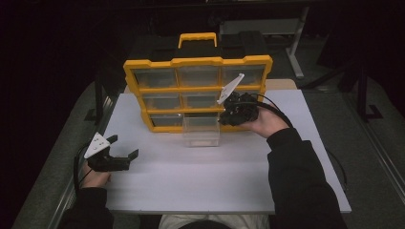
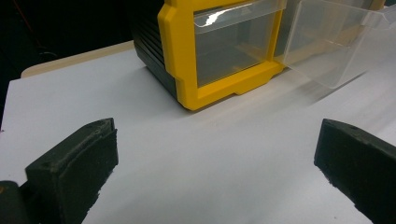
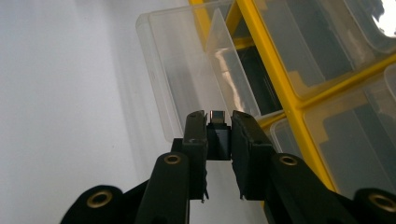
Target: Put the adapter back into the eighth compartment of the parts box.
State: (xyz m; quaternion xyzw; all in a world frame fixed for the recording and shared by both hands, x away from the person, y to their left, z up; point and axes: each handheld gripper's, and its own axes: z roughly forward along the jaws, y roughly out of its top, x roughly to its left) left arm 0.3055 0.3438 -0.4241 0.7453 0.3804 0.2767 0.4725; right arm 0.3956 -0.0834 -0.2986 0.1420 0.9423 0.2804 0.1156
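- The right tongs (image 1: pixel 228 110) sit at about 1 o'clock from the middle of the white bench (image 1: pixel 215 181) in the high view, right in front of the lower right corner of the yellow drawer cabinet (image 1: pixel 198 62).
- In the right gripper view these tongs (image 3: pixel 219 122) are clamped on a small dark block with a metal tip (image 3: pixel 217 125), which looks like a plug or adapter; its exact kind is hard to tell.
- The small block is held just over the near rim of a clear plastic drawer (image 3: pixel 187 70), which has a divider inside.
- In the high view that clear drawer (image 1: pixel 201 131) stands pulled out from the bottom row of the cabinet, at 12 o'clock from the bench's middle, resting on the bench.
- The left tongs (image 1: pixel 125 147) lie at about 9 o'clock, low over the bench, well apart from the cabinet.
- In the left gripper view they (image 2: pixel 215 154) stand wide open with nothing but bare bench (image 2: pixel 210 163) between them; the cabinet's yellow corner (image 2: pixel 187 60) is at 12 o'clock ahead.
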